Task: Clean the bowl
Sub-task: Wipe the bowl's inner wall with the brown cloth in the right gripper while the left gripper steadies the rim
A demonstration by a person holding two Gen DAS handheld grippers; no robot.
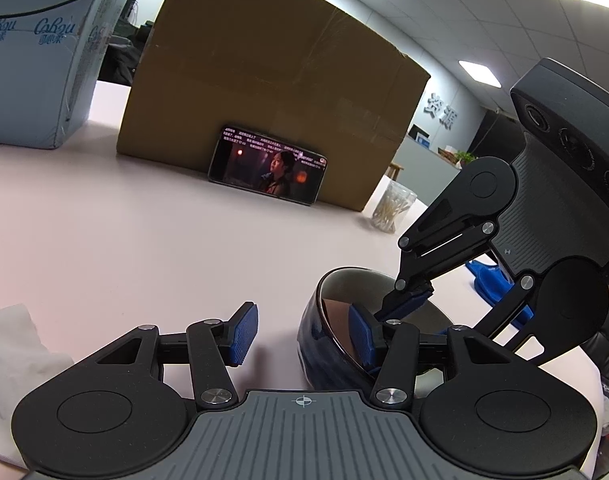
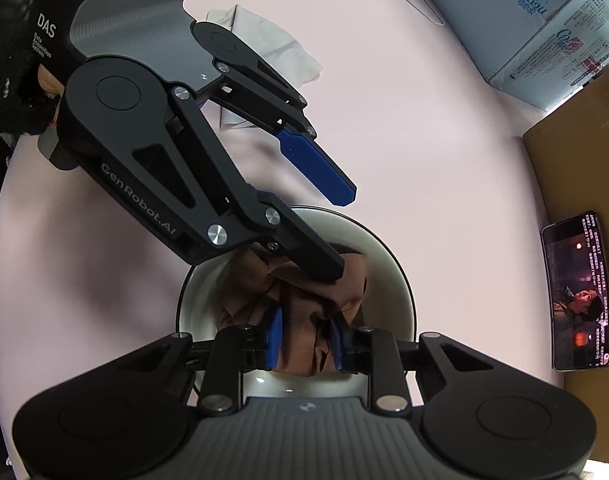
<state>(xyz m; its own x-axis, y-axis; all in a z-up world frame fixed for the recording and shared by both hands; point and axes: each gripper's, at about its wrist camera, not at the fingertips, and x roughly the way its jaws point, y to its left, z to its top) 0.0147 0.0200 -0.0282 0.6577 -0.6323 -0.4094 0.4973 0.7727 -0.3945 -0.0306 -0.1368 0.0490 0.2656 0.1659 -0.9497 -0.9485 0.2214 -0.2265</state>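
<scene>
Two grippers meet at the bowl, lower centre on the desk: we note right gripper fingers pinching brown cloth inside; left gripper (part-open) straddles the rim, grip unclear.

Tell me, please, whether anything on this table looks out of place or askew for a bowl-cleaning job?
Mostly in order: the right gripper pinches a brown cloth inside the bowl, with one left gripper finger over the rim. Odd for the job: a phone playing video leans against the cardboard box, and a crumpled white tissue lies loose.

Cardboard box, phone (playing video), cotton swabs
</scene>
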